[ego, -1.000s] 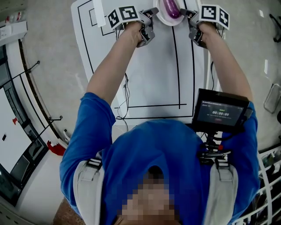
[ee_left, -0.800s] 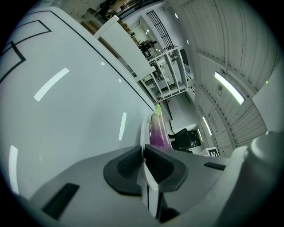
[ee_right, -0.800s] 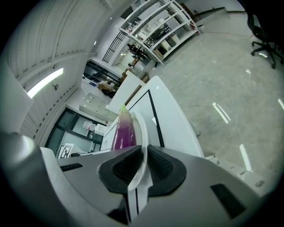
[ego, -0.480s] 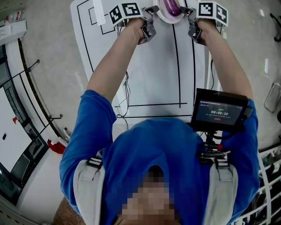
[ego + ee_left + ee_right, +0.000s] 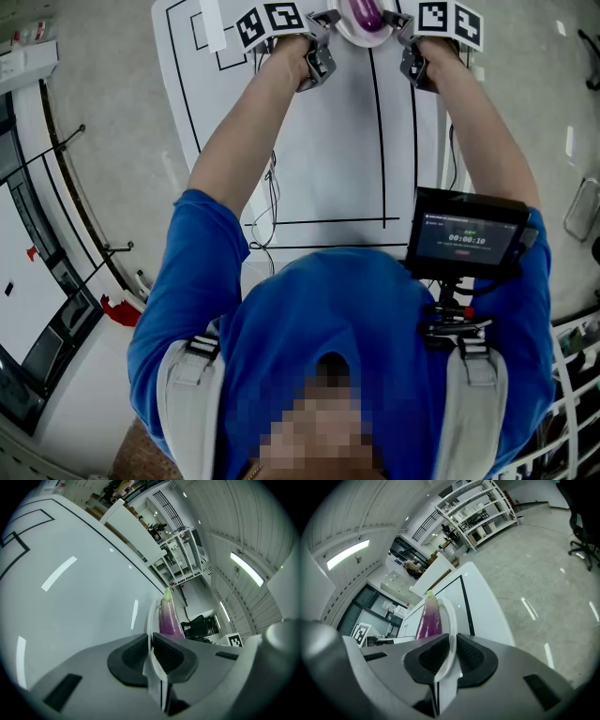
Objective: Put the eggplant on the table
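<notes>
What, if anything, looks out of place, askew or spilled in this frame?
Nothing stands out. The eggplant lies whole on the plate, and nothing has spilled. The left gripper and the right gripper each clamp an opposite rim of the plate over the table.

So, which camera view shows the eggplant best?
The right gripper view: the eggplant shows most of its length there, green tip to purple body, lying on the white plate. The left gripper view comes close, from the other side. The head view cuts it off at the picture's top edge.
</notes>
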A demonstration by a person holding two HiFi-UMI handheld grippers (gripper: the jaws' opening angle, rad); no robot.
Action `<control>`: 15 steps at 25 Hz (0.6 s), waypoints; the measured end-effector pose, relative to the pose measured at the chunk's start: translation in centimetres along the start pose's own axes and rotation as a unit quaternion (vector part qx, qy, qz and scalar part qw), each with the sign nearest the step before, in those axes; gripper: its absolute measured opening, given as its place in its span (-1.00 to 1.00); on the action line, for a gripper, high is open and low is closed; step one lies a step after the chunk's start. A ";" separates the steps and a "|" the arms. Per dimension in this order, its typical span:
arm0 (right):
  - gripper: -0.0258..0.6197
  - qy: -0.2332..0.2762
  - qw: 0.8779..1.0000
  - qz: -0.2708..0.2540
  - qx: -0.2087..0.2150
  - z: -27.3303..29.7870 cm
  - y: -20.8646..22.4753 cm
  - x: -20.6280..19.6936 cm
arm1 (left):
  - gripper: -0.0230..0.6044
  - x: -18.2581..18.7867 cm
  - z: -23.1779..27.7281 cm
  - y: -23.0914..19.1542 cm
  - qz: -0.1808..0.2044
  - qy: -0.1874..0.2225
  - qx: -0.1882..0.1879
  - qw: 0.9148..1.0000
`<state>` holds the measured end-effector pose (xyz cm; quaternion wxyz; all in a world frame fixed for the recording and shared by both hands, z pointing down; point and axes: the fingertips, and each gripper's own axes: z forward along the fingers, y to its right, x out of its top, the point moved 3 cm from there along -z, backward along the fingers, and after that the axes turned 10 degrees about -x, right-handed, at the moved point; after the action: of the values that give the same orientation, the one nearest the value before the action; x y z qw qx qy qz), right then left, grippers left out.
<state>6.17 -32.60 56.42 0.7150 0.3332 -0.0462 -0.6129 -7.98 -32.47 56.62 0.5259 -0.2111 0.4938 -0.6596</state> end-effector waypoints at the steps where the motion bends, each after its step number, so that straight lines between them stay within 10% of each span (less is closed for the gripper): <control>1: -0.84 0.001 1.000 -0.002 -0.001 0.0 0.0 0.0 | -0.85 0.0 0.0 0.0 0.001 0.000 0.001 1.000; 15: -0.65 0.020 1.000 0.016 0.013 -0.2 0.5 0.0 | -0.84 0.5 -1.0 -0.4 0.011 0.032 -0.015 0.999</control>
<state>6.68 -32.51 56.51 0.7211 0.3533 -0.0451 -0.5943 -9.13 -32.50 56.46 0.5138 -0.1929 0.5225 -0.6525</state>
